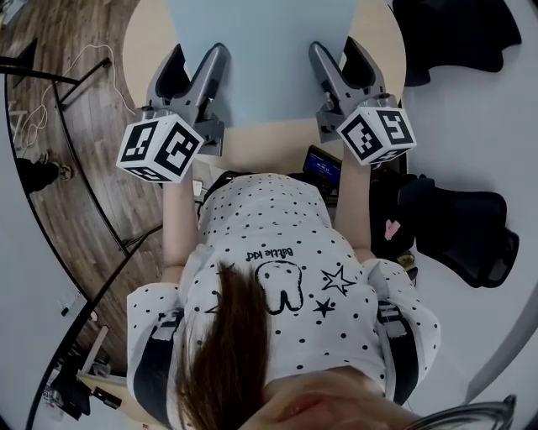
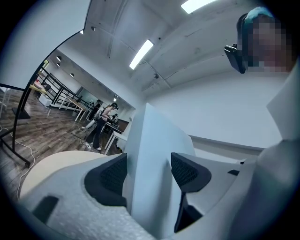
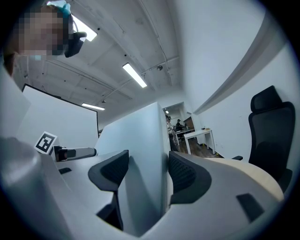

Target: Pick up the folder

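The folder (image 1: 261, 59) is a pale blue sheet at the top middle of the head view, over the round table. My left gripper (image 1: 195, 71) is shut on its near left edge and my right gripper (image 1: 343, 67) is shut on its near right edge. In the left gripper view the folder (image 2: 154, 154) stands on edge between the dark pads of the left gripper (image 2: 149, 173). The right gripper view shows the folder (image 3: 136, 145) clamped the same way in the right gripper (image 3: 147, 173). Its far end is cut off by the frame.
A round beige table (image 1: 143, 34) lies under the folder. Black office chairs stand at the right (image 1: 462, 227) and the top right (image 1: 454, 25). Wooden floor with a white cable (image 1: 84, 63) and a black rail is at the left. People (image 2: 101, 122) stand far off by desks.
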Tool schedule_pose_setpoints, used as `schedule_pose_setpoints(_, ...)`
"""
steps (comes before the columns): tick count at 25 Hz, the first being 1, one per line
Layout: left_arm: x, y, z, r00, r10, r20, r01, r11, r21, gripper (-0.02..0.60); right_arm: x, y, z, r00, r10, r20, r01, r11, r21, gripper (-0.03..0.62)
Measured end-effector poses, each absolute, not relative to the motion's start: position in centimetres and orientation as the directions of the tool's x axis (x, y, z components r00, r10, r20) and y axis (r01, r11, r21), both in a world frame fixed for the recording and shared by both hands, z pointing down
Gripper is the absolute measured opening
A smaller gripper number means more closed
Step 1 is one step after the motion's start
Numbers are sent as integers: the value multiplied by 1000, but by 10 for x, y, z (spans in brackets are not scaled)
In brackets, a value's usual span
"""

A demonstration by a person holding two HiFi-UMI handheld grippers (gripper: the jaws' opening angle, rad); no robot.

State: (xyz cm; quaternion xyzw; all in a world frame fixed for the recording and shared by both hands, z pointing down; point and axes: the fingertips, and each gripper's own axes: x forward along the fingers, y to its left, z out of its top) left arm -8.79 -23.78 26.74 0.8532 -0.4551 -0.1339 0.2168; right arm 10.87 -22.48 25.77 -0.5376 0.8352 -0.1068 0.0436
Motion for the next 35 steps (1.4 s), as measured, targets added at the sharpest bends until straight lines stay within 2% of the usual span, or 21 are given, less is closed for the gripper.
schedule_pose_setpoints(35, -100, -220, 207, 514, -842, -162, -728, -528, 437, 290, 100, -210, 203, -444, -892, -79, -873, 451, -184, 261)
